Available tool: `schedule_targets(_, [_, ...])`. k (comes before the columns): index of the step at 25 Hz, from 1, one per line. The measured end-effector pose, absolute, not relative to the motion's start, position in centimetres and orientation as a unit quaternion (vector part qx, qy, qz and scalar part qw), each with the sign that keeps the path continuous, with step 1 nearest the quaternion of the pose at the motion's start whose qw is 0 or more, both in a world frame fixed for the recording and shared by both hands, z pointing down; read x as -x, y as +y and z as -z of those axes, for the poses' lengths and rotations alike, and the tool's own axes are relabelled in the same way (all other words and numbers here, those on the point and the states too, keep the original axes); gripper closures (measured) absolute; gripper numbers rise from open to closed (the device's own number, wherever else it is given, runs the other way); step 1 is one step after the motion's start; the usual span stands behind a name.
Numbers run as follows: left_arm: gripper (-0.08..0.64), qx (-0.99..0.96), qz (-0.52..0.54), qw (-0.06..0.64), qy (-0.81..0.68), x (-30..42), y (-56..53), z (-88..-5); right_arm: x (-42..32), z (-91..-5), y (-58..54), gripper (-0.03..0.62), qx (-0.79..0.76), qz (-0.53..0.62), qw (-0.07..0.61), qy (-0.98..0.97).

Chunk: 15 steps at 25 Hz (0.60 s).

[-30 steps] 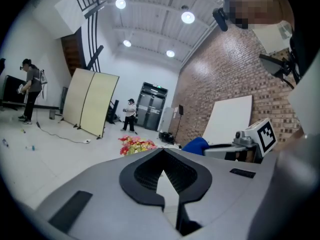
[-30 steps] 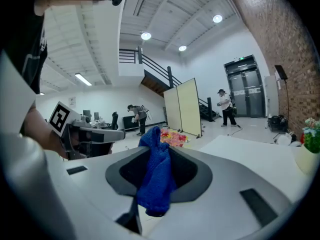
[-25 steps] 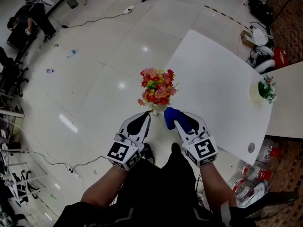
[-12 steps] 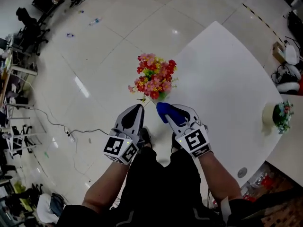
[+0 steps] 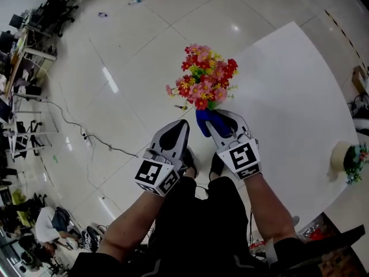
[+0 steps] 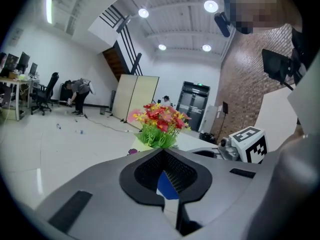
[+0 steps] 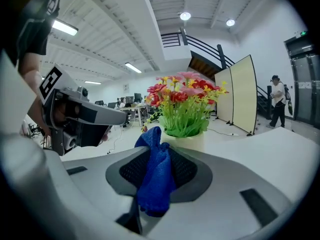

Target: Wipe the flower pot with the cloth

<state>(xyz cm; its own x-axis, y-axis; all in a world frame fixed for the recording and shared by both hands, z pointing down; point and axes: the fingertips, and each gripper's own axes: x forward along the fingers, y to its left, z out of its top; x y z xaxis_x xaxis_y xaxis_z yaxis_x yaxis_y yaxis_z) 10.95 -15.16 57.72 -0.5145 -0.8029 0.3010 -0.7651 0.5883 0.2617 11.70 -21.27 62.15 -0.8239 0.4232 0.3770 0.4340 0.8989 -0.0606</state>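
A bunch of red, pink and yellow flowers (image 5: 205, 78) stands in a pale flower pot (image 7: 192, 140) at the corner of the white table (image 5: 288, 91). In the head view the blooms hide the pot. My right gripper (image 5: 214, 120) is shut on a blue cloth (image 5: 204, 122), whose bunched end sits just below the flowers, close to the pot. In the right gripper view the cloth (image 7: 155, 176) hangs between the jaws. My left gripper (image 5: 176, 130) is shut with nothing in it, left of the right one and a little short of the pot (image 6: 144, 145).
A second small potted plant (image 5: 347, 157) stands at the table's far right edge. Cables cross the glossy floor (image 5: 115, 51), and desks and chairs (image 5: 23, 33) line the left side. A folding screen (image 7: 241, 91) and a person (image 7: 275, 100) stand beyond the table.
The flowers now lie nearer to both grippers. The right gripper with the cloth has come in under the blooms, up to the pot. The left gripper has stayed shut beside it.
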Motion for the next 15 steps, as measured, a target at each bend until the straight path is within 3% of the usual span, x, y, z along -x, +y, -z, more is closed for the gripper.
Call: schedule_targets(15, [0.555,-0.446,0.055,0.201,-0.871,-11.7,-16.4,-57.9,-11.3,-61.8,-27.3,0.494,0.178,-0.005,0.18,-0.968])
